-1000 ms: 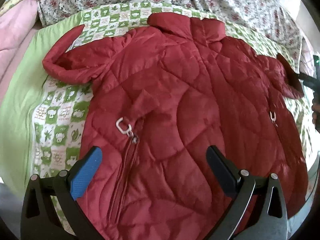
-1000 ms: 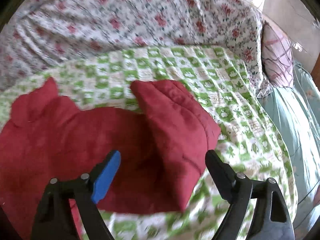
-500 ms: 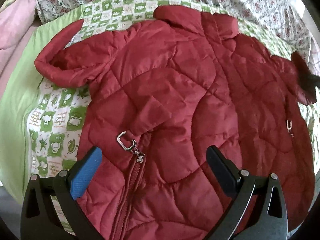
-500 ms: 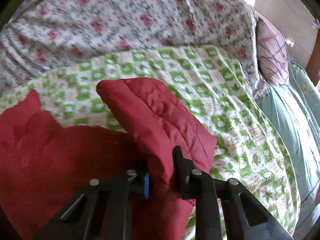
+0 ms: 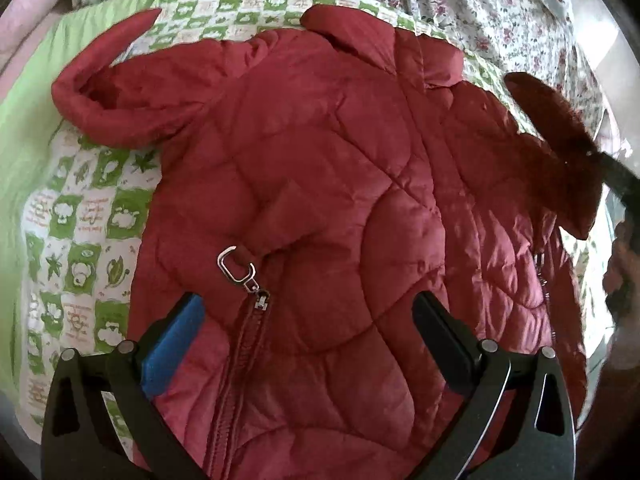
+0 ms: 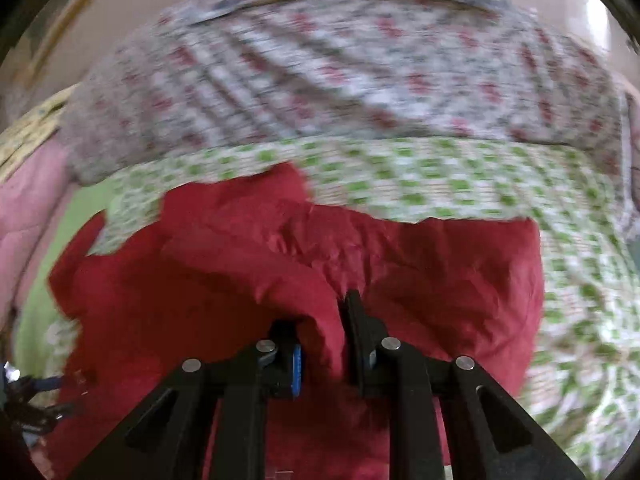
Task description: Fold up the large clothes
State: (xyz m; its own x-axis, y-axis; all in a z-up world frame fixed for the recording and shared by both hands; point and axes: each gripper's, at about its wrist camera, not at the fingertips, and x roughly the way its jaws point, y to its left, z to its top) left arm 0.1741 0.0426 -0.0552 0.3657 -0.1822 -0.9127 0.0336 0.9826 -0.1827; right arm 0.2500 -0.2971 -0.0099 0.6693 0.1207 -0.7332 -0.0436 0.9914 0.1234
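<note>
**Red puffer jacket on the bed, one sleeve pinched**

The red quilted jacket (image 5: 304, 208) is spread front-up on the green checked blanket (image 5: 80, 216) on the bed, zipper pull (image 5: 237, 267) showing. The left hand-held gripper (image 5: 308, 320) is held wide open just over the lower front, nothing pinched. The right hand-held gripper (image 6: 322, 344) is clamped on a fold of the sleeve (image 6: 320, 320), which is seen lifted at the right edge. Right view is pretty blurred. Floral bedding (image 5: 480, 8) is bunched behind.
</note>
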